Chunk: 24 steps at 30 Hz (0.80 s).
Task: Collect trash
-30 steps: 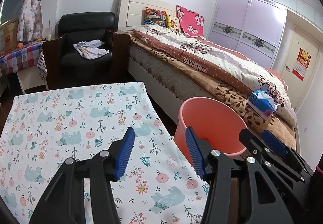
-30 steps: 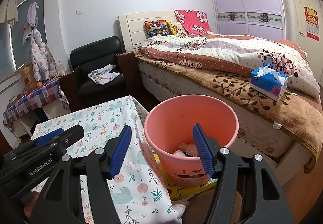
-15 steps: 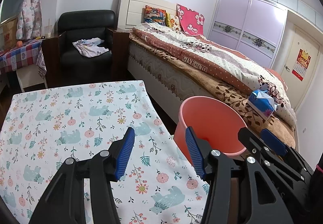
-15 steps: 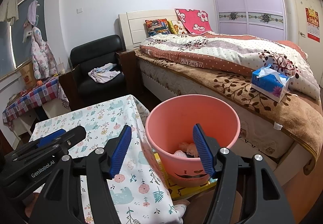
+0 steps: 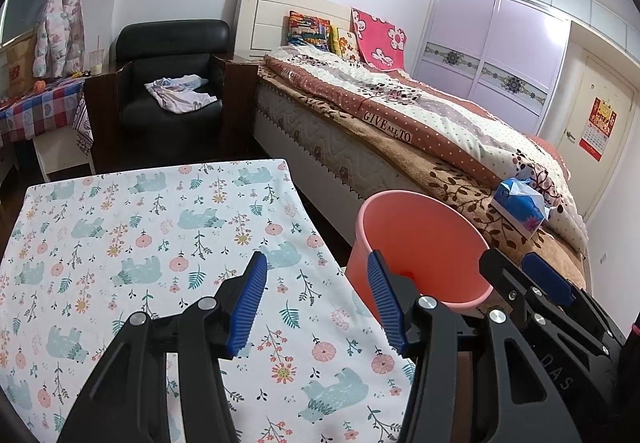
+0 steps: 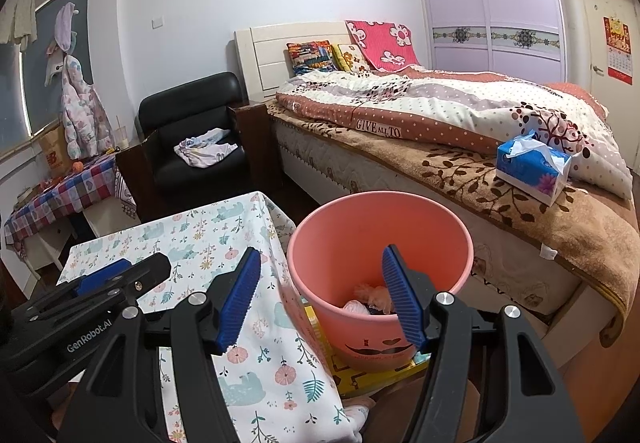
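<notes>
Beside the bed [image 6: 460, 179], a smooth, round pink plastic bin [image 6: 380, 219] holds crumpled trash [image 6: 368, 297]. Left claw [image 5: 316, 303] and right claw [image 6: 320, 299] both hang spread with ribbed blue pads, pinching nothing. Floral bear-print cloth covers the flat surface [image 5: 140, 235].

In the left wrist view the inside bottom of the pink bin [image 5: 420, 243] is hidden by its near wall. In the right wrist view the right gripper [image 6: 320, 297] covers part of the crumpled trash [image 6: 366, 297], so its kind is unclear. The yellow sheet [image 6: 376, 373] under the bin shows only partly.
</notes>
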### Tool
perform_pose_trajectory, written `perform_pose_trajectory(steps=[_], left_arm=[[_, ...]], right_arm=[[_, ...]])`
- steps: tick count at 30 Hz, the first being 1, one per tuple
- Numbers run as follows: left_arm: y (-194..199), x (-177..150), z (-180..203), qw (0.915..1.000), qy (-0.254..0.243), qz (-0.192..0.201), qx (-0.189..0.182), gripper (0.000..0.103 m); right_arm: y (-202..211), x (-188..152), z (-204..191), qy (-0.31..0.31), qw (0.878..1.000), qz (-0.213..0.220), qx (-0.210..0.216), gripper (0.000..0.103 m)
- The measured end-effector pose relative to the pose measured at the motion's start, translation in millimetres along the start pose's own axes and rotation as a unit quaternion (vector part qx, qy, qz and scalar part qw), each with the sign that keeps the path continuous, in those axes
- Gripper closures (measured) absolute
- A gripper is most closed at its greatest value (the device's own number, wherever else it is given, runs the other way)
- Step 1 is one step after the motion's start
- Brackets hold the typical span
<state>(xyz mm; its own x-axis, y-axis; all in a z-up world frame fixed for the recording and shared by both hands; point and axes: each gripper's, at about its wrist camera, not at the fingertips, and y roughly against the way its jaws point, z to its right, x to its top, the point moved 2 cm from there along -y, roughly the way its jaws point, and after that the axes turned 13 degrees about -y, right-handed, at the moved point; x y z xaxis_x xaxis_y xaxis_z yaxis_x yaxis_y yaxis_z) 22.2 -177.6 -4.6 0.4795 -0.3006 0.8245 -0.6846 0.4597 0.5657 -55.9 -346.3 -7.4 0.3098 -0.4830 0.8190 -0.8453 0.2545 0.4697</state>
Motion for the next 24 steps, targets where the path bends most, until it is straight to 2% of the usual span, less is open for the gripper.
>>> perform_pose_trajectory(steps=[24], left_arm=[[3.5, -6.0, -3.9, 1.0000, 0.006, -0.004, 0.003, 0.051]], right_arm=[[5.6, -8.6, -3.6, 0.003, 1.000, -0.004, 0.003, 0.039]])
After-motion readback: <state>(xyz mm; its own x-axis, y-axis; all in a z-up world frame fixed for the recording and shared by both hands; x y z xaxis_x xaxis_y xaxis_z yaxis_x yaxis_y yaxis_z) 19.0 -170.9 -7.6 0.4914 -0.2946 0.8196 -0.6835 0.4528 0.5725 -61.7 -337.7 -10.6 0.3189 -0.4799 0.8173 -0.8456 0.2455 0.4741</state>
